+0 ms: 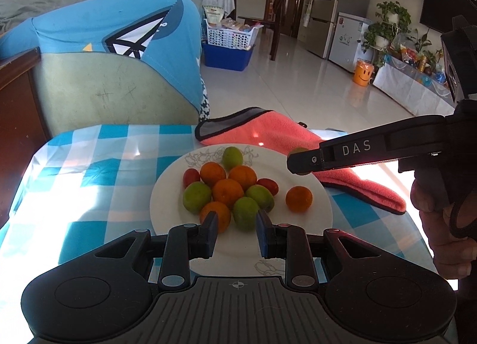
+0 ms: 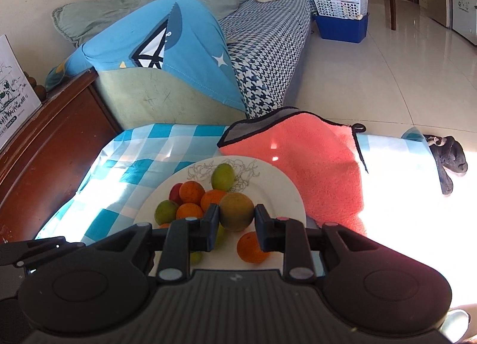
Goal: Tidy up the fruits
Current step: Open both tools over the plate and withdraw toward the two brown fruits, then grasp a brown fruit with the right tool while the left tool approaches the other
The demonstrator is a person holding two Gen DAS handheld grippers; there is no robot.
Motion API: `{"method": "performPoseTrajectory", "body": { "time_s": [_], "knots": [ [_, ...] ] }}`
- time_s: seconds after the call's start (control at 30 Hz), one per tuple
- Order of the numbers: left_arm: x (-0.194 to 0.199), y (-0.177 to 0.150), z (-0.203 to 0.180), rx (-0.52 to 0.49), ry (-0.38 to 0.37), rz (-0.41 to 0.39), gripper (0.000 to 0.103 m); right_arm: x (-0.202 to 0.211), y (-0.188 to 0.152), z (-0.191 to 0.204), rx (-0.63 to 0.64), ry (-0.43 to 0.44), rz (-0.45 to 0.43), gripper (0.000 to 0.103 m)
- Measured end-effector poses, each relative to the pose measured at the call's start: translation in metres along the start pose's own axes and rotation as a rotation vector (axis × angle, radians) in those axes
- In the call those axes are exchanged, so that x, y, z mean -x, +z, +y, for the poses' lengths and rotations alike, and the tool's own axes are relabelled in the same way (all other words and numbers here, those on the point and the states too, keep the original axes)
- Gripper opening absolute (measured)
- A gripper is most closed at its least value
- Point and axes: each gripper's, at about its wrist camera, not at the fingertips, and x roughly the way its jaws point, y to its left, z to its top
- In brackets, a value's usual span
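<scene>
Straight ahead of the left claw [image 1: 237, 226], whose fingers stand apart with nothing between them, a packed heap of fruit [image 1: 226, 192] blocks the middle of the plate [image 1: 167, 212]. To its right a lone orange [image 1: 299, 198] sits apart, with bare plate around it. Beyond that, the right claw [image 2: 236, 221] reaches in above the plate's far right rim, gripping a green fruit [image 2: 237, 211]. A pink towel [image 1: 277, 135] lies against the far rim. Left of the plate the checked cloth [image 1: 98, 171] lies bare.

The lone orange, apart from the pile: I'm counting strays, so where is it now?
In the left wrist view the lone orange sits on the white plate's right side, apart from the cluster, just right of a red fruit.
</scene>
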Motion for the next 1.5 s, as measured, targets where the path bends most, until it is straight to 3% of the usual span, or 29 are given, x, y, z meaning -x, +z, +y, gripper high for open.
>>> {"method": "performPoseTrajectory", "body": {
  "time_s": [0.3, 0.47, 0.87, 1.17, 1.5],
  "knots": [
    [0.005, 0.001, 0.006, 0.033, 0.013, -0.005, 0.027, -0.015, 0.001, -0.011, -0.088, -0.014, 0.016, 0.030],
    [0.022, 0.007, 0.014, 0.064, 0.069, -0.022, 0.054, -0.005, 0.003, -0.006, -0.082, 0.005, -0.001, 0.031],
    [0.075, -0.004, 0.044, 0.120, 0.206, -0.026, 0.080, 0.037, -0.021, 0.026, 0.008, 0.072, -0.022, 0.037],
    [0.087, -0.027, 0.036, 0.064, 0.228, 0.014, 0.082, 0.052, -0.053, 0.045, 0.033, 0.124, 0.012, 0.037],
    [0.086, -0.046, 0.037, 0.069, 0.237, 0.089, 0.089, 0.049, -0.082, 0.066, 0.092, 0.150, 0.071, 0.038]
  ]
}}
